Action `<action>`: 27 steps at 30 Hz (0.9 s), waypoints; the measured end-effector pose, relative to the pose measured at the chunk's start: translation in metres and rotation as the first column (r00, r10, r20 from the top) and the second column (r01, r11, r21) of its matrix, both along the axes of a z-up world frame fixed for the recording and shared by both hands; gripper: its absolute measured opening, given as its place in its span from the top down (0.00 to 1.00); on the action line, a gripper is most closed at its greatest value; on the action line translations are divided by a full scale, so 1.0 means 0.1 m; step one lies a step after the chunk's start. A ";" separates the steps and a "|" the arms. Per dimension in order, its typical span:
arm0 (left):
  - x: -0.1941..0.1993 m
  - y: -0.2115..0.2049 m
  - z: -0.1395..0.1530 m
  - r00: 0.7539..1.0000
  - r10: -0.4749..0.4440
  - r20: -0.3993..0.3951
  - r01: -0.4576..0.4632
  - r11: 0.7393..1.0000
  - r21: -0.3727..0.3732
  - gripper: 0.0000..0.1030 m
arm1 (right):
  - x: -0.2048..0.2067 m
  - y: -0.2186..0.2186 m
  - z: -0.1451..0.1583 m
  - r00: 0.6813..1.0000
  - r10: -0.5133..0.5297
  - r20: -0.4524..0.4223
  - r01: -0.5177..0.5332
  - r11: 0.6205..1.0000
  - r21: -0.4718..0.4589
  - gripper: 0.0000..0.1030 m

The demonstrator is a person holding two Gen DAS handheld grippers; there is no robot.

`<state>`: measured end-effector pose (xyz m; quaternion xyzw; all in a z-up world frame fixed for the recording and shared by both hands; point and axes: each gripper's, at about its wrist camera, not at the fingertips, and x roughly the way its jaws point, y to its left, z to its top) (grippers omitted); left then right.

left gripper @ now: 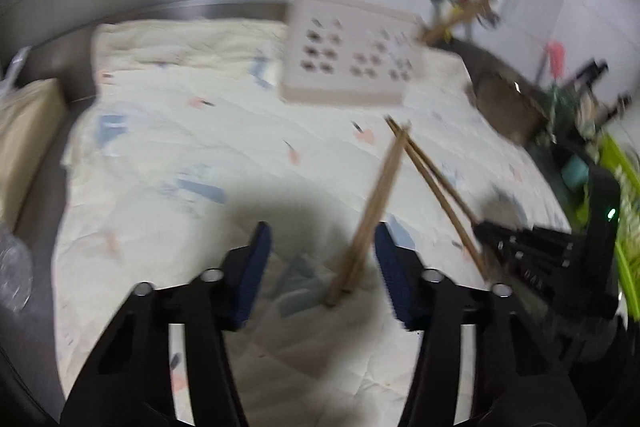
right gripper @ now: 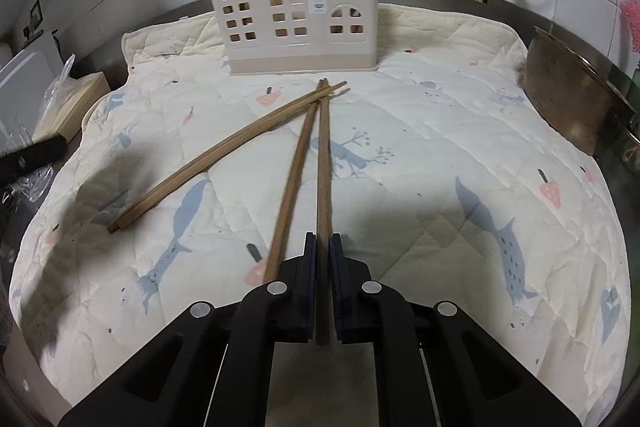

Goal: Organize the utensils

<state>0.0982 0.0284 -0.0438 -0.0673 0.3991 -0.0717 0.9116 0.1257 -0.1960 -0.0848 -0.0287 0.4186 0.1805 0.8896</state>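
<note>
Right wrist view shows the right tool clamped on one chopstick ready for lifting, a second chopstick lying loose just left of it, a crossed pair further left where the part-open left tool straddles it, and ahead the holder awaiting them.

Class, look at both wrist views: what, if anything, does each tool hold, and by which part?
The right tool is shut on one chopstick at its near, thicker end. The left tool straddles a chopstick pair near its end, pads not touching: nothing held.
</note>
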 end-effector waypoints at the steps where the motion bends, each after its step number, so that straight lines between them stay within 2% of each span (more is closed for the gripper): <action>1: 0.05 -0.04 -0.05 0.999 -0.027 -0.019 0.026 1.000 -0.003 0.66 | 0.00 -0.01 0.00 1.000 0.001 -0.001 -0.001 1.000 0.002 0.94; 2: 0.10 -0.06 -0.10 0.998 -0.047 -0.036 0.047 0.999 -0.009 0.72 | 0.00 -0.02 0.00 1.000 0.000 0.000 0.000 1.000 0.002 0.94; 4: 0.18 -0.13 -0.19 0.994 -0.088 -0.068 0.087 0.996 -0.017 0.80 | 0.00 -0.05 0.01 1.000 -0.001 -0.001 0.001 1.000 0.007 0.94; 6: 0.22 -0.18 -0.23 0.990 -0.121 -0.079 0.121 0.993 -0.011 0.80 | 0.00 -0.08 0.00 1.000 -0.004 -0.004 0.004 1.000 0.013 0.94; 10: 0.31 -0.25 -0.28 0.983 -0.157 -0.098 0.159 0.987 0.019 0.88 | 0.00 -0.10 -0.01 1.000 -0.006 -0.008 0.006 0.999 0.031 0.94; 22: 0.46 -0.29 -0.35 0.973 -0.194 -0.122 0.202 0.978 0.054 0.89 | 0.00 -0.10 -0.02 1.000 -0.007 -0.007 0.008 0.999 0.040 0.94; 27: 0.49 -0.29 -0.37 0.975 -0.184 -0.127 0.193 0.979 0.060 0.89 | 0.00 -0.10 -0.02 1.000 -0.007 -0.006 0.008 0.999 0.039 0.94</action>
